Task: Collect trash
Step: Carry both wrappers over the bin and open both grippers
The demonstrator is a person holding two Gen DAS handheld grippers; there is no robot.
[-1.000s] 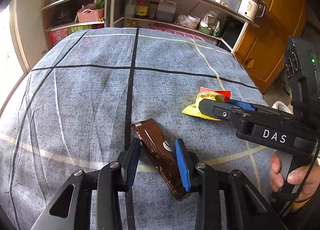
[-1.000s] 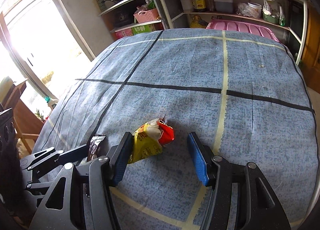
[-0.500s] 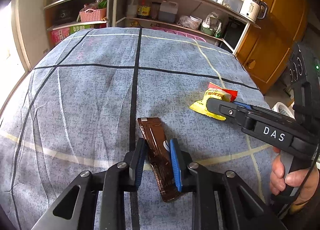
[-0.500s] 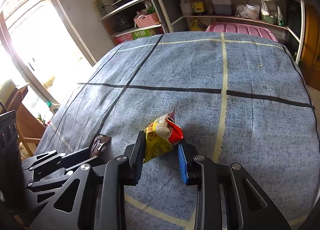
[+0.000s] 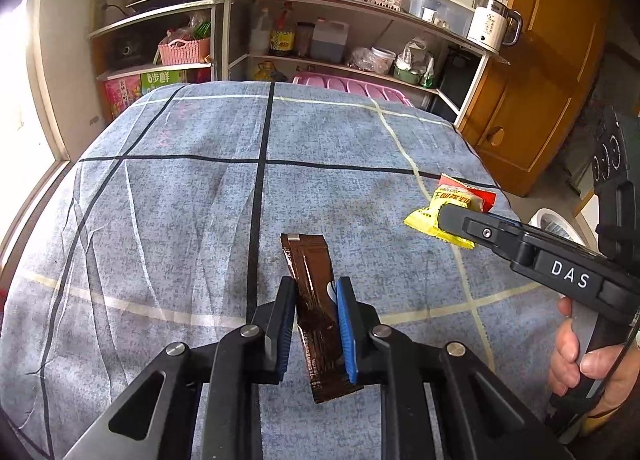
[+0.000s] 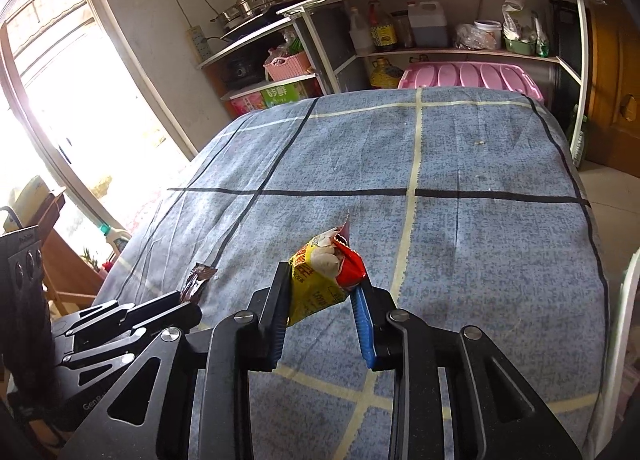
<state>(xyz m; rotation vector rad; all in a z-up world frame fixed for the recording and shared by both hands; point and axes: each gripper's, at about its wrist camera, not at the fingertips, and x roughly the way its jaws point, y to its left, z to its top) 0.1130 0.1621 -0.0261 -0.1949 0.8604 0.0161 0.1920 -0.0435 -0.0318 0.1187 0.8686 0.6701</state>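
Both jaws pinch wrappers: left gripper (image 5: 314, 292) brown wrapper (image 5: 316, 300), right gripper (image 6: 324, 292) yellow packet (image 6: 320, 280).

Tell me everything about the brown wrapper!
The brown wrapper is a long, flat, shiny packet, dark brown with small pale print and a white mark on one side. It looks like crinkly plastic foil. The left gripper has its jaws shut on its middle, so both ends stick out above the blue checked cloth.

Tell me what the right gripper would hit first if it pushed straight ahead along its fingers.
Nothing but the blue checked cloth, it seems. The right gripper is shut on the yellow and red snack packet, and the cloth ahead lies bare up to the pink bin and shelves past the far edge. Depth is hard to judge through the fisheye.
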